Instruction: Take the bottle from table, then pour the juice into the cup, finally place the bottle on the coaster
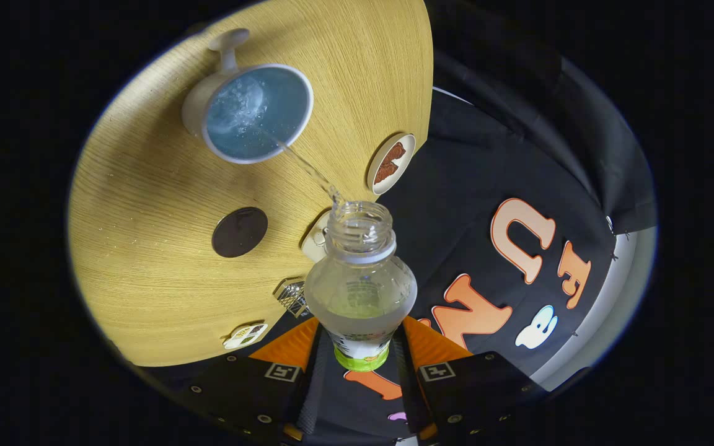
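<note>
Mid-pour. The gripper (360,347) is clamped on the bottle (360,291), both fingers pressing its lower body, so the bottle sticks out straight ahead between them with its open mouth pointing away. It is tipped over so a thin stream arcs from the mouth into the cup (248,111), which stands beyond the fingers on the wooden table (146,204) and already holds liquid with bubbles. The dark round coaster (240,231) lies on the table between cup and bottle, bare, likely kept free for setting the bottle down. Some liquid remains in the bottle.
</note>
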